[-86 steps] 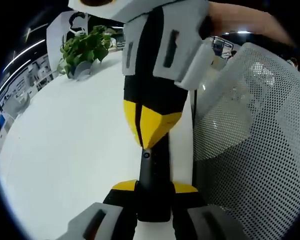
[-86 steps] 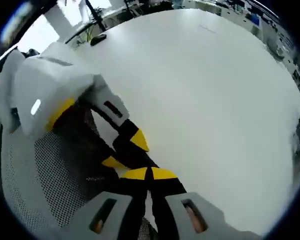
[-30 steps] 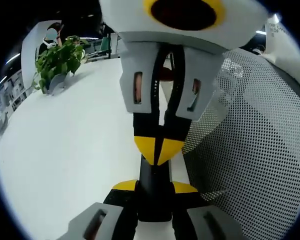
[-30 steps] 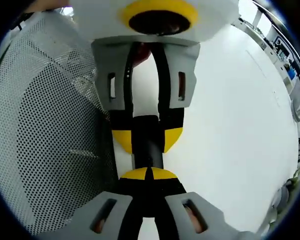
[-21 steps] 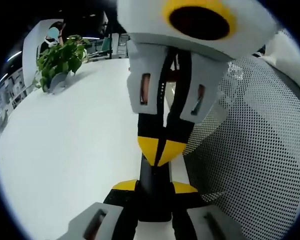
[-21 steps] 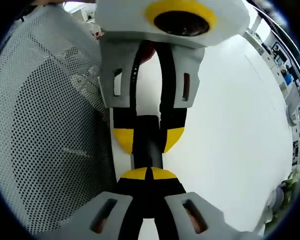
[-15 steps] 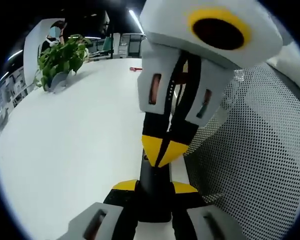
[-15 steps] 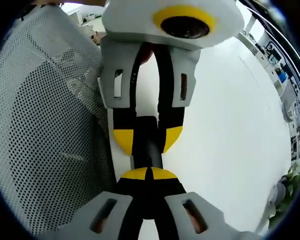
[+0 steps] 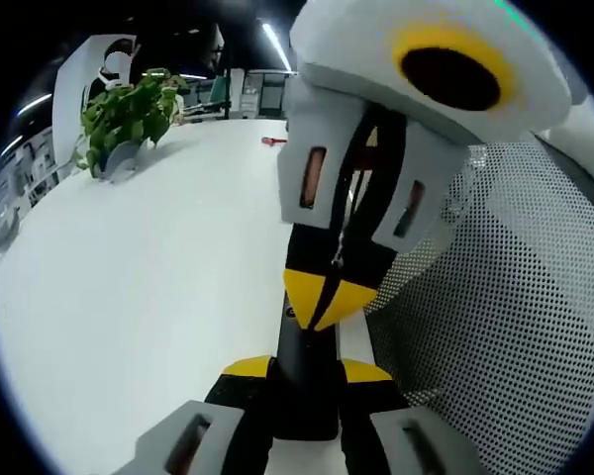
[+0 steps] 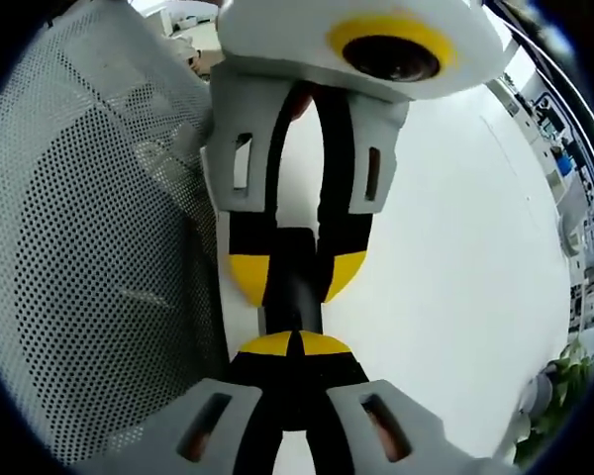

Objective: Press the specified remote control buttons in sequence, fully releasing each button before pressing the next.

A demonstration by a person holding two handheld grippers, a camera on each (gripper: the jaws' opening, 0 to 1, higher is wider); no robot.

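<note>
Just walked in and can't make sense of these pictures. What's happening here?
A person holds a gripper in each hand over a white table. The left gripper is shut on a slim black remote control, held out along its fingers. The right gripper, fingers closed, meets it head-on with its yellow tips at the remote's far end, apparently at a button. A white mesh chair back stands beside them, a potted plant farther off.

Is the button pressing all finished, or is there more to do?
Done: the left gripper has the black remote clamped above the white table. In hand: the right gripper, jaws shut, appears to push its yellow tips onto the remote's far end. Left: lifting off and any further presses. How many buttons have been pressed can't be told.
</note>
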